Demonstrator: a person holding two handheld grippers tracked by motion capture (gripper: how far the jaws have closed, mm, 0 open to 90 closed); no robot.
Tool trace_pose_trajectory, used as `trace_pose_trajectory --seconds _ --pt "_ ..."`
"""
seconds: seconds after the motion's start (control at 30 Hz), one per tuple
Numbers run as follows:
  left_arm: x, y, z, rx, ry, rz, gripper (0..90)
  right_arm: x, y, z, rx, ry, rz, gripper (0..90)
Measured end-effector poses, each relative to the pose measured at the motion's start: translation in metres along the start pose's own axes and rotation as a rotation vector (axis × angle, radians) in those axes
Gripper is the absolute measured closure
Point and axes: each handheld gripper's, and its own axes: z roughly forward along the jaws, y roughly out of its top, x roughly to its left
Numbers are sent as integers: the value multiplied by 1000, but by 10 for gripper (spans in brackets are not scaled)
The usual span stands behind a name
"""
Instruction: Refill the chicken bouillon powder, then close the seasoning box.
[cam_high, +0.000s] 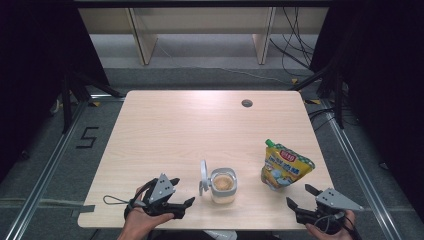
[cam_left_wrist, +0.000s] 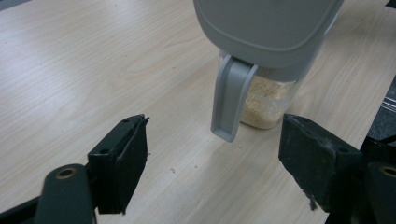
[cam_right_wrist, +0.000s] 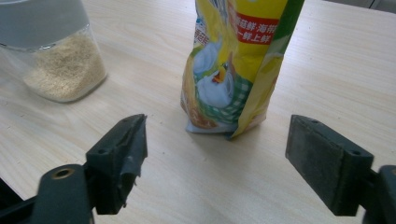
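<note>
The wooden table (cam_high: 165, 130) bears one jar (cam_high: 223, 186), one pouch (cam_high: 283, 165); both grippers, left (cam_high: 181, 206) and right (cam_high: 301, 195), spread empty.

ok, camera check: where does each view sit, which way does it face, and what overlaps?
High view: above the person's side, looking forward and down at the table; both hands show, left hand-held gripper, right hand-held gripper.
Left gripper view: behind its open jaws, facing the jar with its flipped-up lid.
Right gripper view: behind its open jaws, facing the yellow pouch.
Shared: the jar appears in all three.
</note>
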Motion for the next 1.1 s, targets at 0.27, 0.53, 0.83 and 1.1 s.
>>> trace_pose_trajectory --seconds 0.27,0.53,0.83,1.1 --pt "-3 11 -5 -34 -30 -11 347 -2 1 -1 -3 2 6 223" --pt "-6 17 -6 -29 -44 43 718 -3 1 3 1 0 -32 226" --pt "-11 29 -8 -55 -52 114 886 2 0 0 16 2 29 231" --pt "-13 40 -5 -69 -66 134 892 0 0 2 8 8 -33 235"
